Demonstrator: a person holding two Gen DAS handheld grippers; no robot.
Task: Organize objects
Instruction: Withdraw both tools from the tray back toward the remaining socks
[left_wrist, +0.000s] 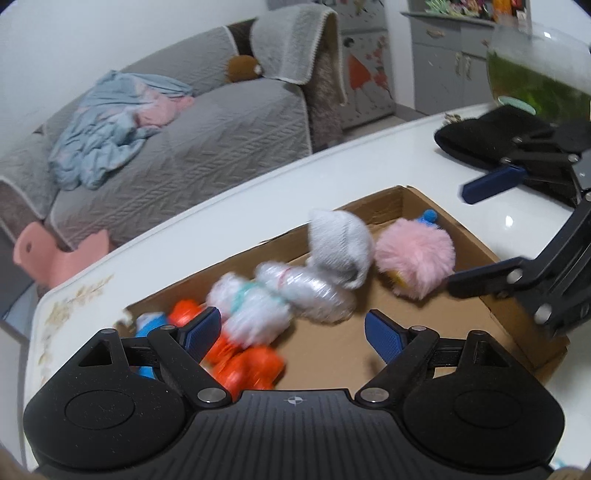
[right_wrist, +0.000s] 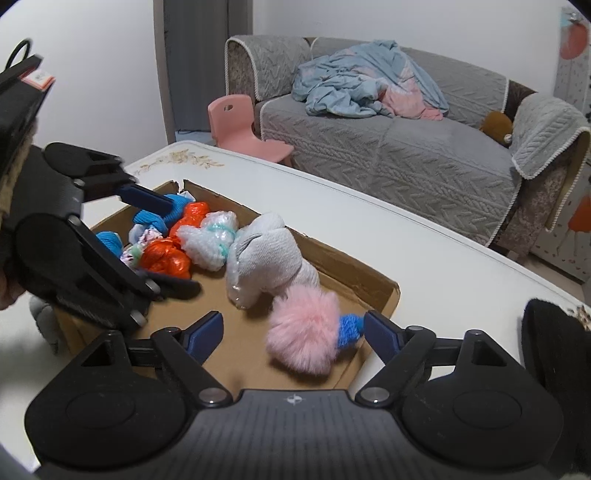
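A shallow cardboard box (left_wrist: 491, 258) (right_wrist: 354, 269) lies on the white table. It holds a pink fluffy ball (left_wrist: 413, 254) (right_wrist: 301, 332) with a blue knit tip, a grey sock bundle (left_wrist: 341, 247) (right_wrist: 273, 251), white bubble-wrap bundles (left_wrist: 303, 291) (right_wrist: 208, 240), orange bundles (left_wrist: 243, 365) (right_wrist: 164, 256) and blue knit pieces (right_wrist: 177, 208). My left gripper (left_wrist: 293, 334) (right_wrist: 162, 245) is open and empty over the box's left part. My right gripper (right_wrist: 293, 334) (left_wrist: 461, 236) is open and empty, hovering by the pink ball.
A black cloth item (left_wrist: 491, 133) (right_wrist: 554, 347) lies on the table (left_wrist: 258, 206) at the right. A glass fish bowl (left_wrist: 539, 70) stands behind it. A grey sofa (right_wrist: 406, 147) and a pink child's chair (right_wrist: 243, 129) stand beyond the table.
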